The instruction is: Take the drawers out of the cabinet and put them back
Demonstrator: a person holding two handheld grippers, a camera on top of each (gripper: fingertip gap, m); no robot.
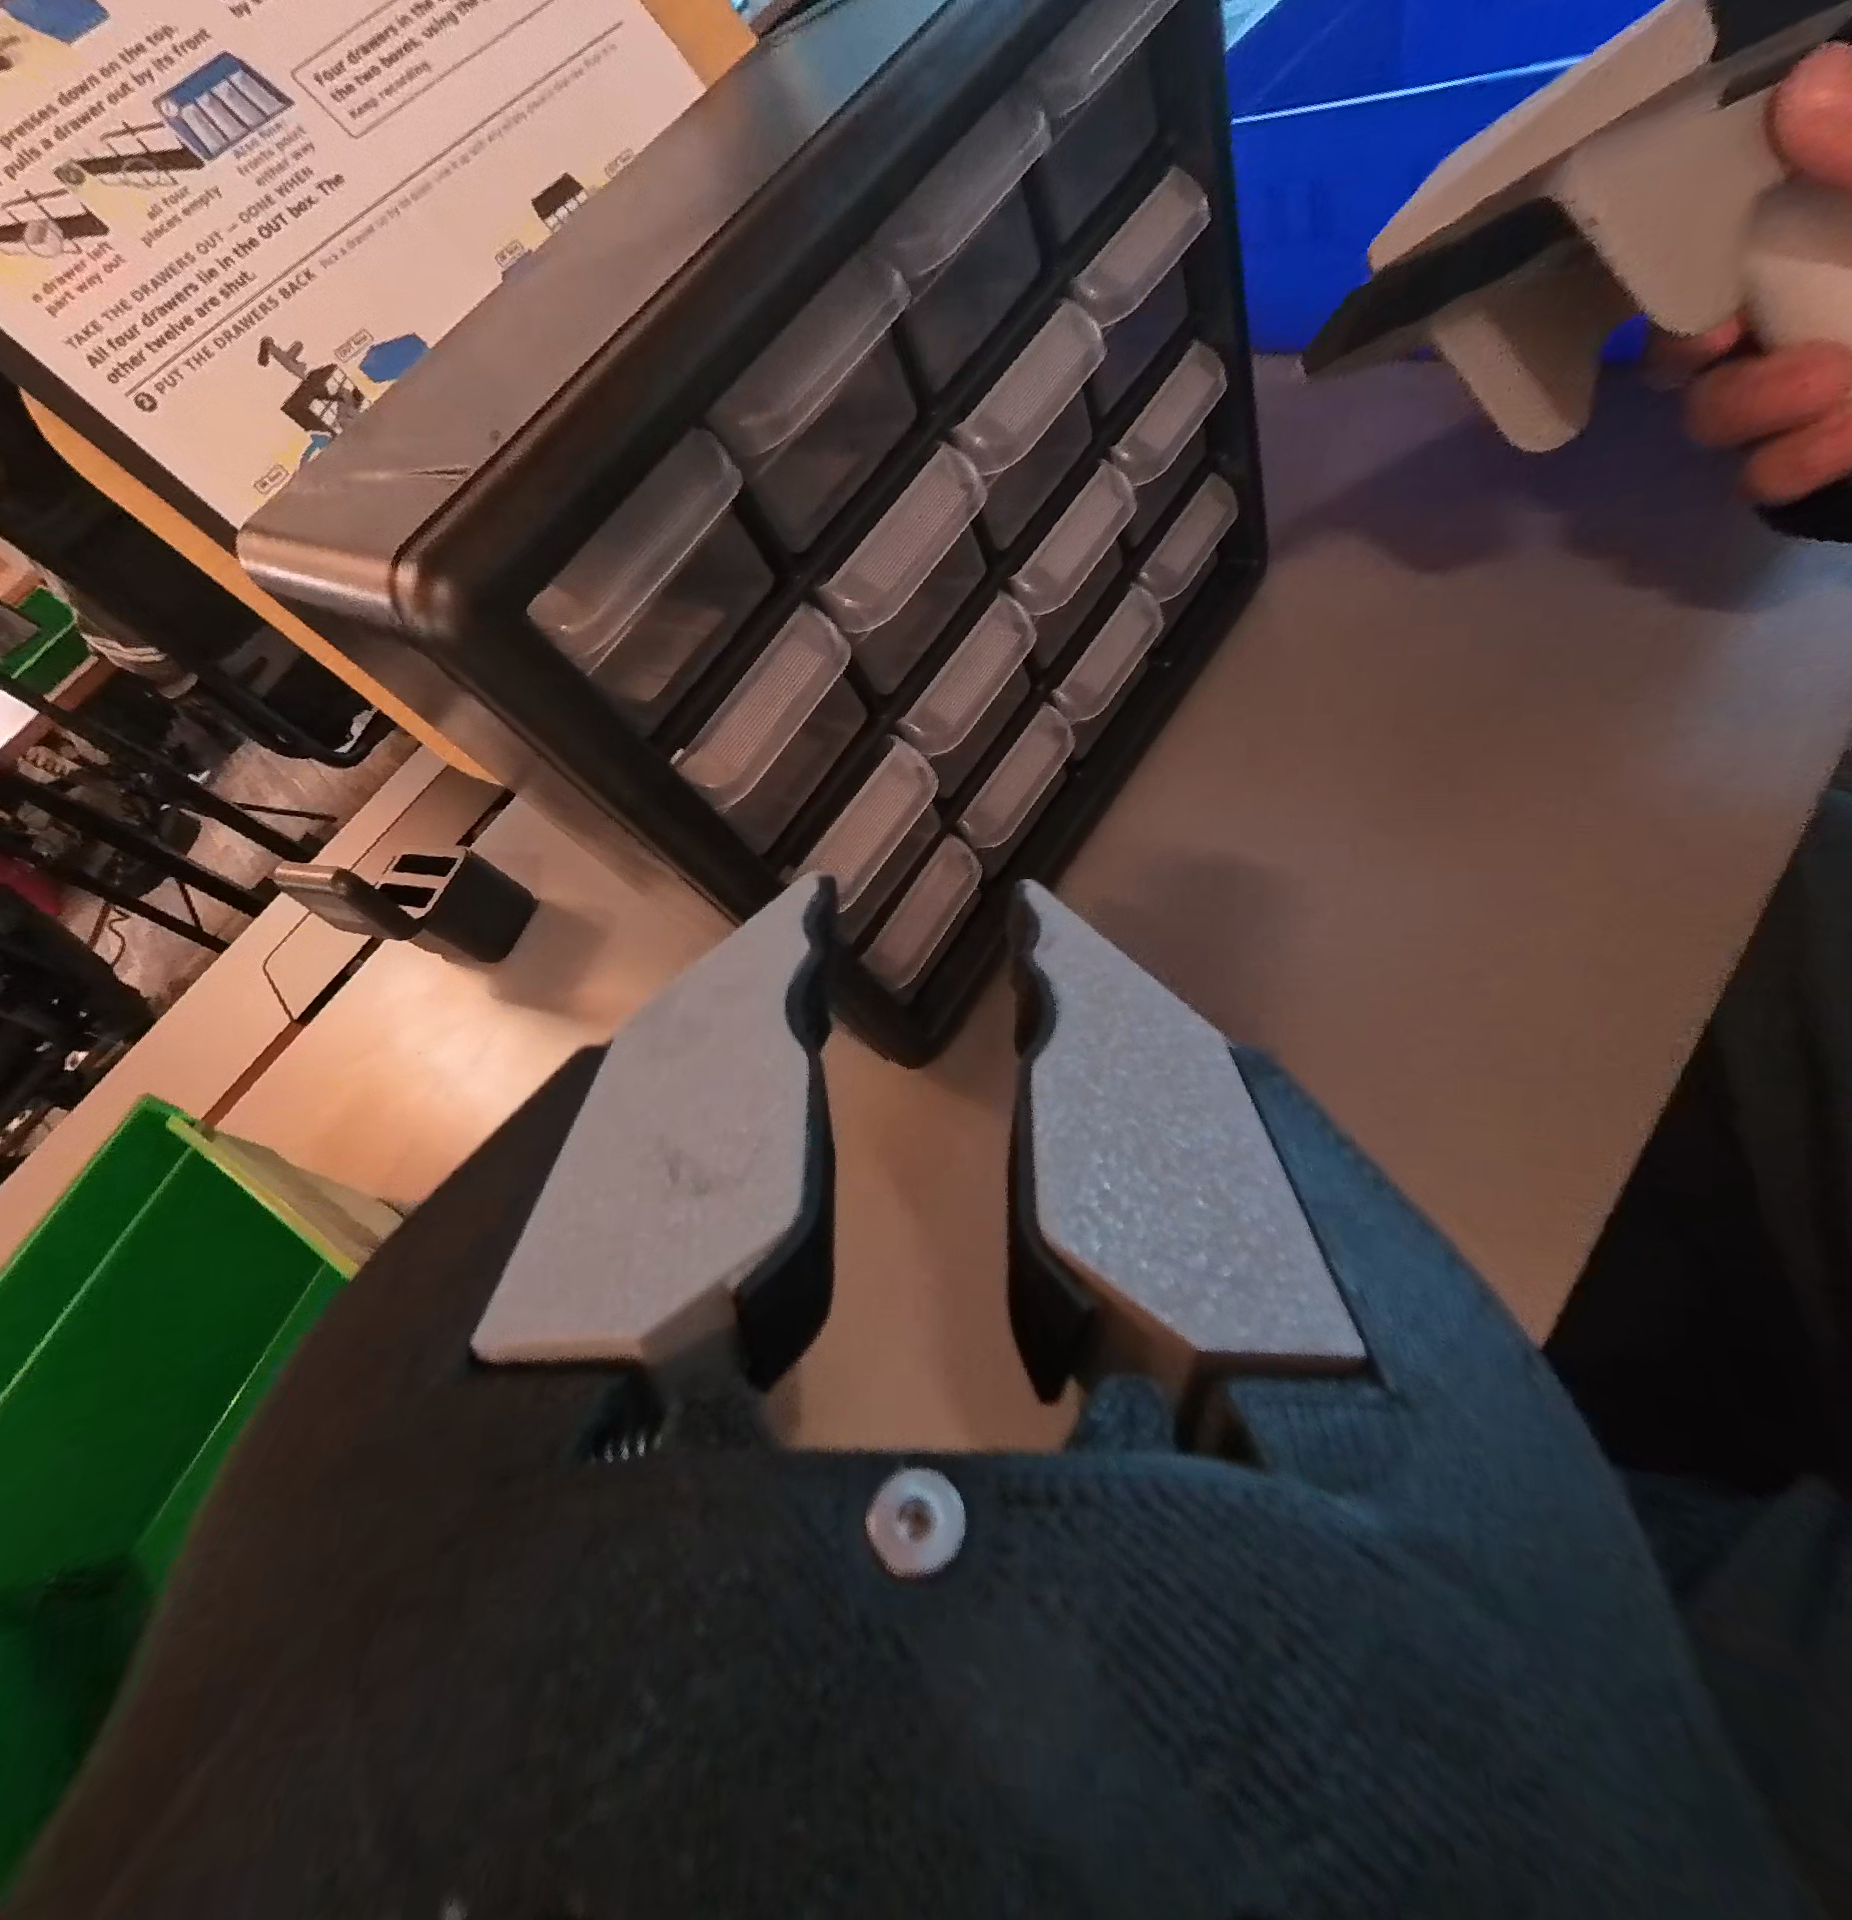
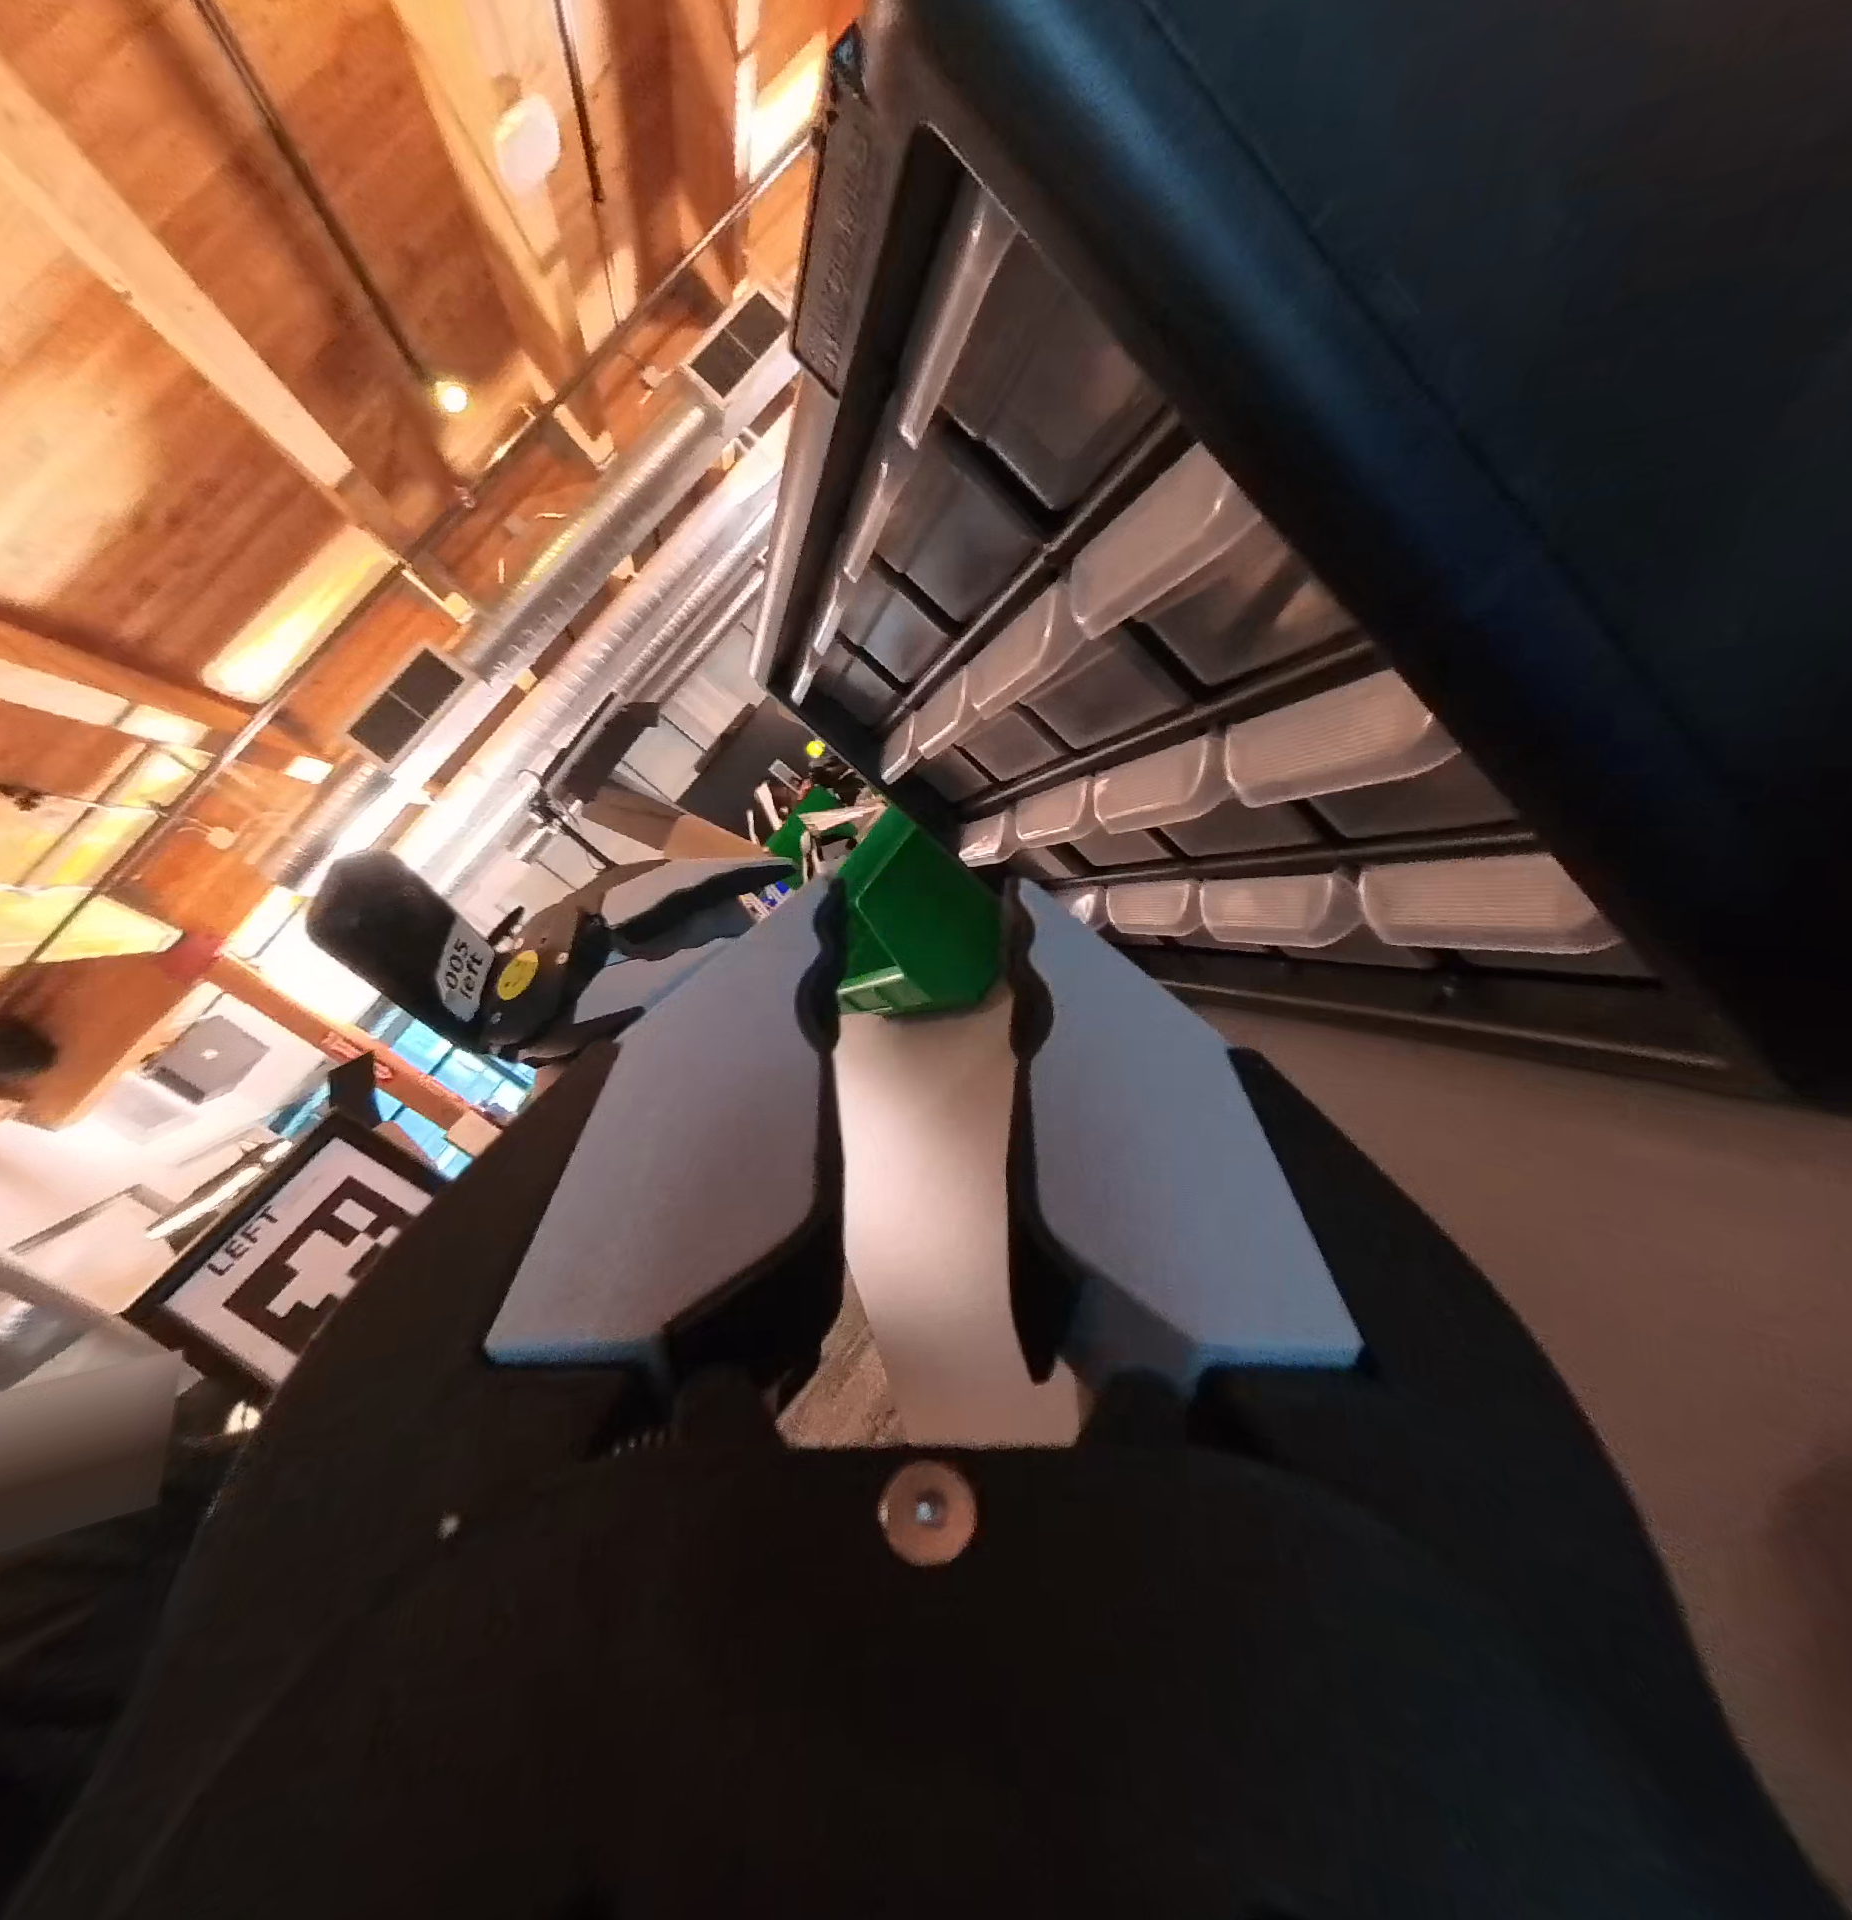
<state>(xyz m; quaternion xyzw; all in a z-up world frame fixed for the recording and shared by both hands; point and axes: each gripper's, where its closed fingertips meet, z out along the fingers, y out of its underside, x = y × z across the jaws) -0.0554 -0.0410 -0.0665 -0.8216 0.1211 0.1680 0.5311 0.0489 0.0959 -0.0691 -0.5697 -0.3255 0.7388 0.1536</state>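
A black cabinet with a grid of clear plastic drawers stands on the table; every drawer that shows sits shut in its slot. My left gripper is open and empty, its tips just in front of the cabinet's bottom row of drawers. My right gripper is open and empty, held low beside the cabinet and looking along its drawer fronts. The right gripper also shows in the left wrist view, held by a hand above the table right of the cabinet.
A green box stands at the left of the table and shows in the right wrist view. A blue box stands behind the cabinet. A printed instruction sheet lies behind. The left gripper's body shows in the right wrist view.
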